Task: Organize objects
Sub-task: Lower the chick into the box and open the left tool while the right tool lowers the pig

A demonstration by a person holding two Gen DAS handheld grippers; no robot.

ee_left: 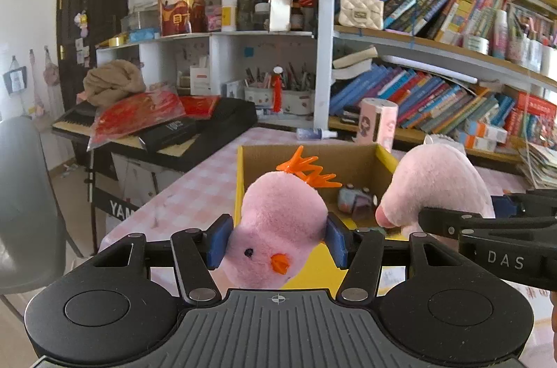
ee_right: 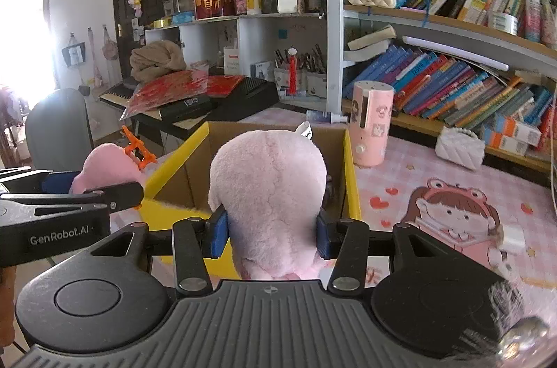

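Chick plush [ee_left: 275, 235] squeezed between left tongs [ee_left: 278, 241]; right tongs [ee_right: 271, 237] clamp pink plush [ee_right: 268, 194] (above box [ee_right: 351, 180])

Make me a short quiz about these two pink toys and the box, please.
1. True or false: the left gripper is shut on the pink chick toy.
2. What does the right gripper hold? A) book B) pink plush toy C) handbag
3. The cardboard box has flaps of which colour?

Key: 1 true; 2 B; 3 yellow.
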